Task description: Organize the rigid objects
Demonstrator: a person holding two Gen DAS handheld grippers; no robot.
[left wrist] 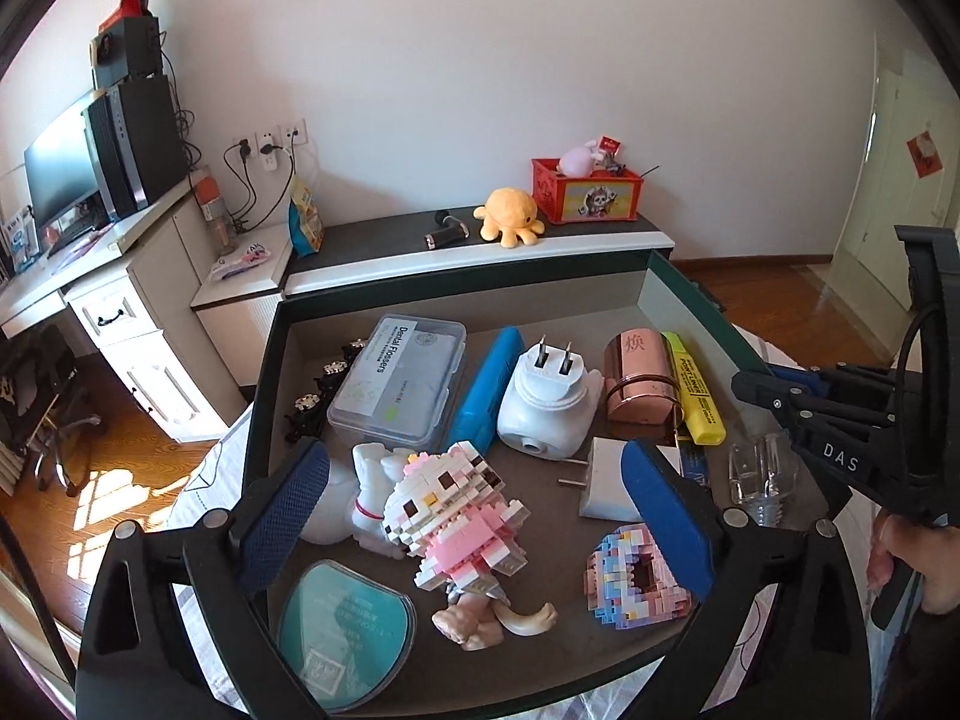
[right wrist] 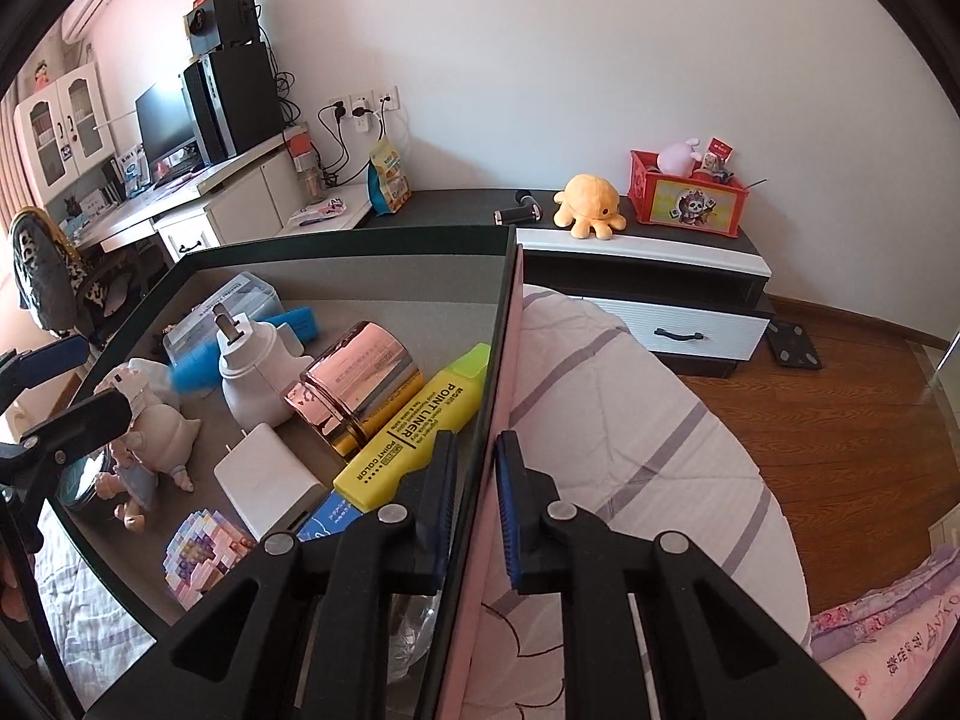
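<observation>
The left gripper (left wrist: 474, 516) hangs wide open at the bottom centre of the left wrist view, its blue-padded fingers (left wrist: 287, 516) straddling the pink and white brick-built cat figure (left wrist: 453, 498) without touching it. The right gripper (right wrist: 474, 498) sits low in its own view, jaws nearly closed on the thin right-hand wall of the dark green tray (right wrist: 501, 324), one finger inside, one outside; whether the pads actually press the wall is hard to tell.

Just right of the cat figure lies a pastel brick-built ring (left wrist: 636, 576), partly hidden behind the right finger. Lower left, a teal rounded case (left wrist: 348, 630) carries print too blurred to read. Behind it, a white ceramic figurine (left wrist: 360, 498) is half covered by the cat.

Toward the middle of the frame: a clear plastic box labelled "Dental Flossers" (left wrist: 399, 384), a blue ribbed case (left wrist: 486, 384), a white two-prong plug device (left wrist: 549, 396), a rose-gold metal cup (left wrist: 639, 378) bearing a Chinese character, and a yellow highlighter (left wrist: 693, 387) reading "POINT LINER". A white charger block (left wrist: 606, 480) lies in front. A clear glass piece (left wrist: 762, 474) at the right is hard to make out.

On the cabinet beyond, upper centre, sits an orange plush octopus (left wrist: 510, 216).
</observation>
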